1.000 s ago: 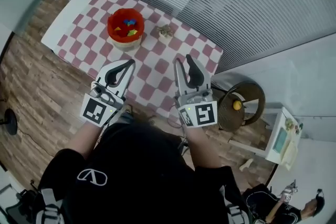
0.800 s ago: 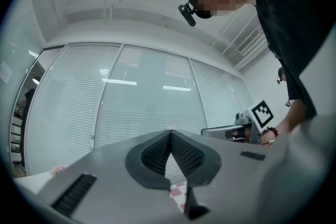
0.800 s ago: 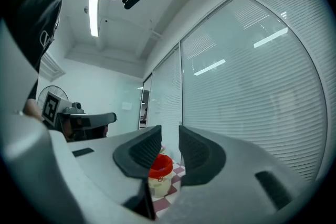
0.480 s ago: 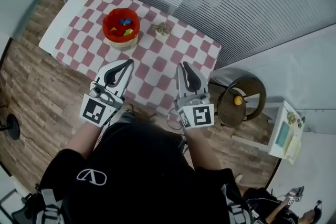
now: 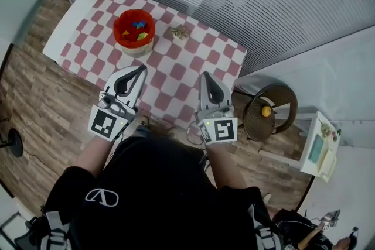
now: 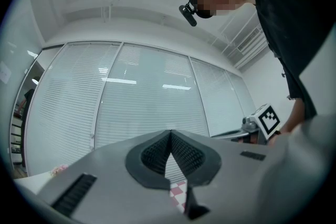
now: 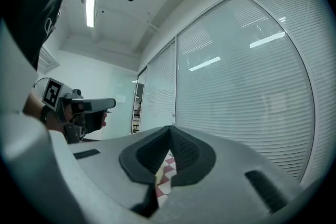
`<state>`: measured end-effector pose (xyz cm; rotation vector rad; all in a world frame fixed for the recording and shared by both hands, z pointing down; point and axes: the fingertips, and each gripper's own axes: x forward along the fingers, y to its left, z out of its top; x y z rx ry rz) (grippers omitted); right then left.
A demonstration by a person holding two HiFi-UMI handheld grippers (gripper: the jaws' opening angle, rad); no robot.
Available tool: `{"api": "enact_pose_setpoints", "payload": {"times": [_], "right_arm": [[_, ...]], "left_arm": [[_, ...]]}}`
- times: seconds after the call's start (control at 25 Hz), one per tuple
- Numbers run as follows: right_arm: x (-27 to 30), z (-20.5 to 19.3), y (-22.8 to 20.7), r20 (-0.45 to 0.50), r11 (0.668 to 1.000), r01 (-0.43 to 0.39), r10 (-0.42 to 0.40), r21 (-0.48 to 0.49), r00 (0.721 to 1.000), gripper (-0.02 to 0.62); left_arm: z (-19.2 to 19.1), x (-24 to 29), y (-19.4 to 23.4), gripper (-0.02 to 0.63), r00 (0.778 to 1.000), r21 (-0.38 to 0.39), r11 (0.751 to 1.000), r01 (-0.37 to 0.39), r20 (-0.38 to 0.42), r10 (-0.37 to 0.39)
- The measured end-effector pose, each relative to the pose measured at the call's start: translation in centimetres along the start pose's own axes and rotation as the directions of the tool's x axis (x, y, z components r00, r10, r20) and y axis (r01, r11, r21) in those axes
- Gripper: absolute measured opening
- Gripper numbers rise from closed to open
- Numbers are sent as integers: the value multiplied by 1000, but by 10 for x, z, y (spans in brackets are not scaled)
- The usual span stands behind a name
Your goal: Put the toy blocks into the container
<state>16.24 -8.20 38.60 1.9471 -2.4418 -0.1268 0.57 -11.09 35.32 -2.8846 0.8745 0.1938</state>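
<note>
While the left hand-held gripper (image 5: 142, 69) sits clenched and empty, the right hand-held gripper (image 5: 206, 75) has just closed its jaws on nothing. Only the head view shows the colourful toy blocks (image 5: 139, 28) inside the round red container (image 5: 120, 25), far left on the red-and-white checkered surface (image 5: 179, 64).

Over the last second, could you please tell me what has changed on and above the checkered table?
The right gripper has just been closing its jaws, which now meet with nothing between them. It also drew back slightly toward the person. Nothing was picked up or let go. The left gripper stayed put, shut and empty. The red container still sits on the checkered table with the toy blocks inside.
</note>
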Motion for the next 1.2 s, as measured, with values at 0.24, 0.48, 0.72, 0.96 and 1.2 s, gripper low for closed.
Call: {"api": "enact_pose_setpoints", "payload": {"times": [0.24,0.48,0.72,0.96,1.2], "right_arm": [[2,-3,-4,-10,1000,18,-18,-10,1000,-2],[2,-4,-1,-19,1000,19,-19,-18,1000,-2],[3,-4,0,-24,1000,18,-18,-25,1000,-2],[1,-3,1,-22,1000,19,-19,-23,1000,-2],[-2,-4,1,-19,1000,13,-14,-18,1000,-2]], "left_arm": [[-3,2,3,6,1000,-4,1000,-3,-4,3],[-2,1,2,6,1000,-7,1000,-1,0,1],[-2,2,4,6,1000,-7,1000,-5,-3,4],[-1,0,2,6,1000,-6,1000,-4,1,4],[-1,0,1,6,1000,-6,1000,-9,-1,9]]}}
